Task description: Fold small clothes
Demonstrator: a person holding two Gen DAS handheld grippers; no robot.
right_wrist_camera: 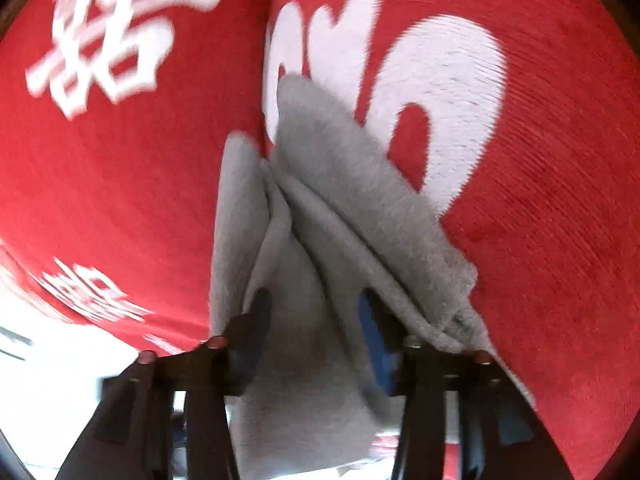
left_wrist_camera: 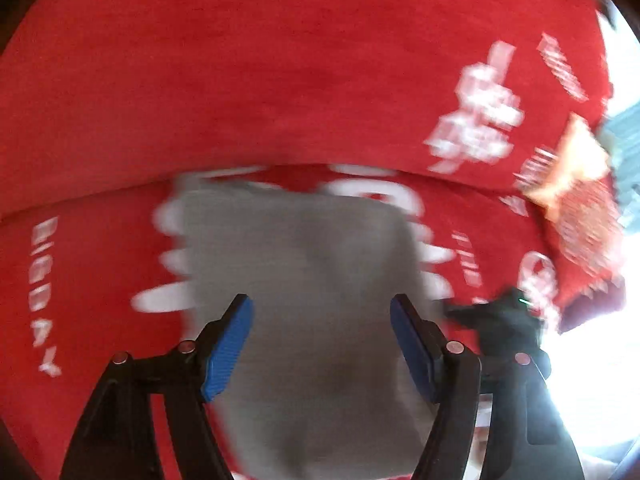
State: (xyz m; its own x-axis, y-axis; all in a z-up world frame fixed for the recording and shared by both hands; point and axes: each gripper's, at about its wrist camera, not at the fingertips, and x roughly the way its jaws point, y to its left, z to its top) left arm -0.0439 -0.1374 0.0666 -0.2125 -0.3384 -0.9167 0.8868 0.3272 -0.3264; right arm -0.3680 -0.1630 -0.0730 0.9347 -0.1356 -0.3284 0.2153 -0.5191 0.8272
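A small grey garment (left_wrist_camera: 304,280) lies folded on a red cloth with white lettering (left_wrist_camera: 280,80). My left gripper (left_wrist_camera: 322,344) is open, its blue pads on either side above the grey cloth, holding nothing. In the right wrist view the grey garment (right_wrist_camera: 320,200) lies in several folded layers, and my right gripper (right_wrist_camera: 316,320) stands open with folds of it between and over its fingers. The right gripper also shows as a dark shape in the left wrist view (left_wrist_camera: 504,320), at the garment's right edge. Both views are motion-blurred.
The red cloth (right_wrist_camera: 540,200) covers the whole surface. Its edge falls off at the right of the left wrist view, by a bright glare (left_wrist_camera: 592,360). An orange patch (left_wrist_camera: 576,160) shows at the far right.
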